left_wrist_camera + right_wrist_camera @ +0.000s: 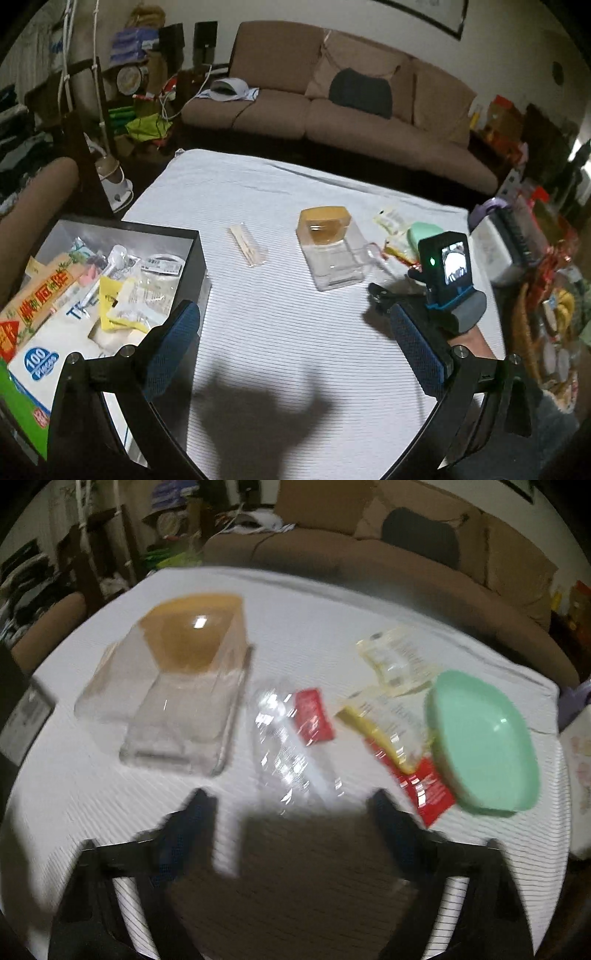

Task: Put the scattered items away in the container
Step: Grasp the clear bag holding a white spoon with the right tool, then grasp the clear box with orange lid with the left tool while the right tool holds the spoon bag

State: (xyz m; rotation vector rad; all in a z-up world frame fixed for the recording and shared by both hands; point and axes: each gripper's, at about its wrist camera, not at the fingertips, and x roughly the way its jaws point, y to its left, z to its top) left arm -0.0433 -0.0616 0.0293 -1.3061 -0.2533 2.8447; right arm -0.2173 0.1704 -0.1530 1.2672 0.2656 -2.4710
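Crinkly clear plastic, the wrapped spoon [291, 746], lies just ahead of your right gripper [291, 808], fingers apart and empty; the left gripper [291, 328] gapes beside the container [110, 280]. Pinch carelessly and it may slide away.

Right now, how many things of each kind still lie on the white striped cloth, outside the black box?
Flat red sachets: 2
Clear packets with yellow edges: 2
Mint-green oval plastic dish: 1
Clear plastic box with amber lid: 1
Clear crinkled wrapper: 1
Wrapped pale wooden sticks: 1
Total: 8
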